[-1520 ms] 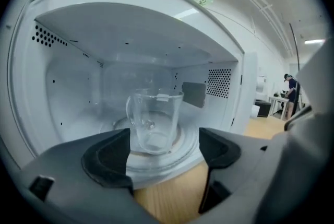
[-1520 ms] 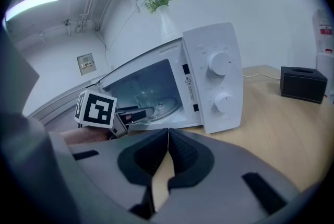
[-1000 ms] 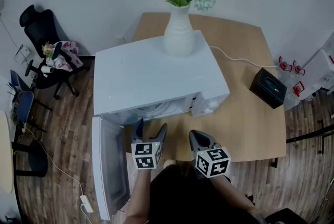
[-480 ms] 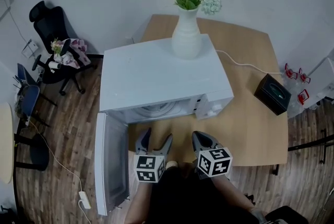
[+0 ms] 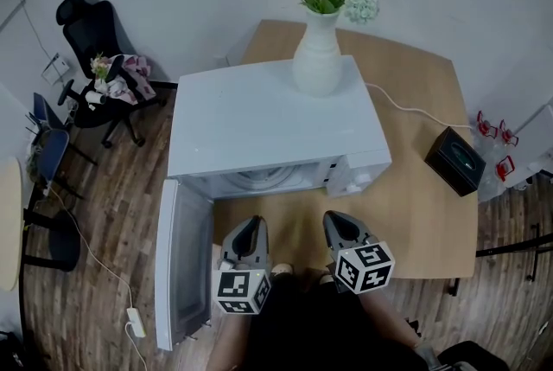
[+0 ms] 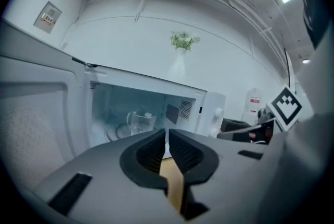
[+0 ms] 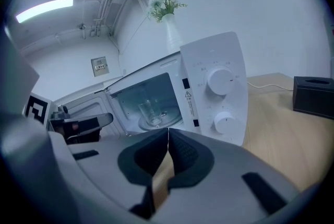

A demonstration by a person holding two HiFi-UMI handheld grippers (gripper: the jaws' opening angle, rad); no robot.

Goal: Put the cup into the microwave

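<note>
The clear glass cup (image 6: 140,121) stands upright on the turntable inside the white microwave (image 5: 268,123), whose door (image 5: 183,261) hangs open to the left. The right gripper view shows the cup (image 7: 148,111) in the cavity too. My left gripper (image 5: 251,227) hovers in front of the opening, apart from the cup; its jaws are closing, tips together, with nothing between them (image 6: 167,137). Beside it, my right gripper (image 5: 340,222) is shut and empty (image 7: 168,137), facing the control panel's side.
A white vase of flowers (image 5: 318,58) stands on top of the microwave. The wooden table (image 5: 415,205) carries a black box (image 5: 455,160) at the right and a white cable. A black office chair (image 5: 95,49) stands on the floor at the left.
The left gripper's jaws, spread wide a second ago, have come together, and that gripper has drawn back from the microwave's opening. The right gripper has stayed put.
</note>
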